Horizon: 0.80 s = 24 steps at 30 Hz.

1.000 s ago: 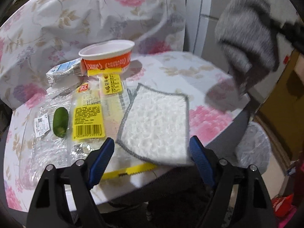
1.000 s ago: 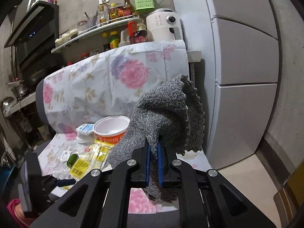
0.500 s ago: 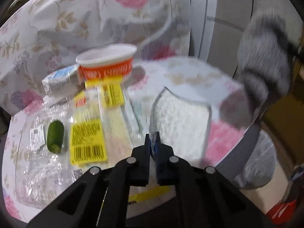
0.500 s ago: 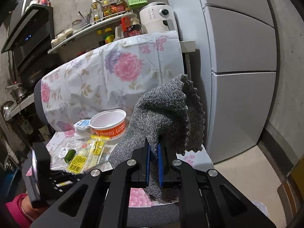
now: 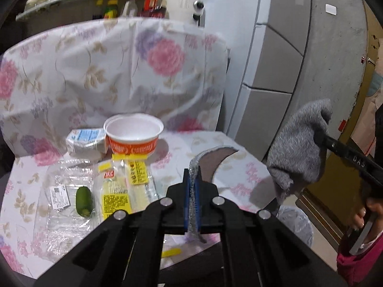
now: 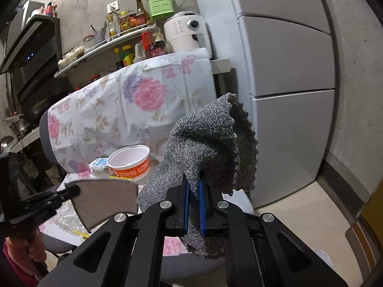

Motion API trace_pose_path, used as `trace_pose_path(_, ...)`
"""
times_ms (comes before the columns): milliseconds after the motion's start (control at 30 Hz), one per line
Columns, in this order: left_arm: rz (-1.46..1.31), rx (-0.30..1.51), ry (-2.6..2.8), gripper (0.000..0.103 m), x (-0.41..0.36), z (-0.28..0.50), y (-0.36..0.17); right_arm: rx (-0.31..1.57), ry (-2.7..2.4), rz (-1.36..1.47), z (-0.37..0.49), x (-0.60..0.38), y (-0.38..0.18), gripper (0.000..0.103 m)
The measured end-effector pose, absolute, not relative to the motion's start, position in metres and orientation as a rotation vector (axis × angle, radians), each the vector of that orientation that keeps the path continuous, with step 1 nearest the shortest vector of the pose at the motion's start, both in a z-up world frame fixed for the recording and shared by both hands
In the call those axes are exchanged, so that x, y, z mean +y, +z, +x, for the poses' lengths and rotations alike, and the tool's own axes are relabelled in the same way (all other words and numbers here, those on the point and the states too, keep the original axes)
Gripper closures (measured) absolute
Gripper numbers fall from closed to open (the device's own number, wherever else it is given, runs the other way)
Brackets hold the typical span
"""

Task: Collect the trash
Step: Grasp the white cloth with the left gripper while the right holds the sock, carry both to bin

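Note:
My left gripper (image 5: 192, 186) is shut on the edge of a flat white dish cloth with grey trim (image 5: 216, 161) and holds it lifted above the flowered seat (image 5: 186, 148); the cloth also shows in the right wrist view (image 6: 105, 201). My right gripper (image 6: 193, 191) is shut on a crumpled grey knitted cloth (image 6: 210, 143), held in the air to the right of the seat; it shows in the left wrist view (image 5: 299, 143). On the seat lie an orange-and-white paper bowl (image 5: 132, 135), a small milk carton (image 5: 83, 141), yellow-labelled plastic wrappers (image 5: 124, 186) and a green piece (image 5: 83, 201).
The seat has a flowered backrest cover (image 5: 107, 71). A grey fridge (image 6: 287, 71) stands to the right. A shelf with bottles (image 6: 124, 35) and a white appliance (image 6: 184, 33) is behind. A bin lined with a clear bag (image 5: 295, 222) sits on the floor, lower right.
My left gripper closed on the white cloth's edge and lifted it off the seat. My right gripper kept its hold on the grey cloth and moved slightly.

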<state>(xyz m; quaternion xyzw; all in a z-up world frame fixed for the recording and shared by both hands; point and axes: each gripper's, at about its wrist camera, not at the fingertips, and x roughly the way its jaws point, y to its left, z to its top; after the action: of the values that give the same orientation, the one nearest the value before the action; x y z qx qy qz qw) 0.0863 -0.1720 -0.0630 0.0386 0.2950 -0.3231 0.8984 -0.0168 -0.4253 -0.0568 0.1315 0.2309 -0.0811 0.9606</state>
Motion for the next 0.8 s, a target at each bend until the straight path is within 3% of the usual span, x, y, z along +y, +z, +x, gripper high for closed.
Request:
trace_pose_path(500, 0.105, 0.621, -0.956, 0.101, -0.273, 0.025, -0.086, 0.561, -0.461, 0.279, -0.132, -0.488, -0.088, 0.095)
trace_pose_path(800, 0.136, 0.628, -1.067, 0.101, -0.34, -0.016, -0.109, 0.522, -0.587, 0.383, -0.202, -0.522, -0.115, 0.095)
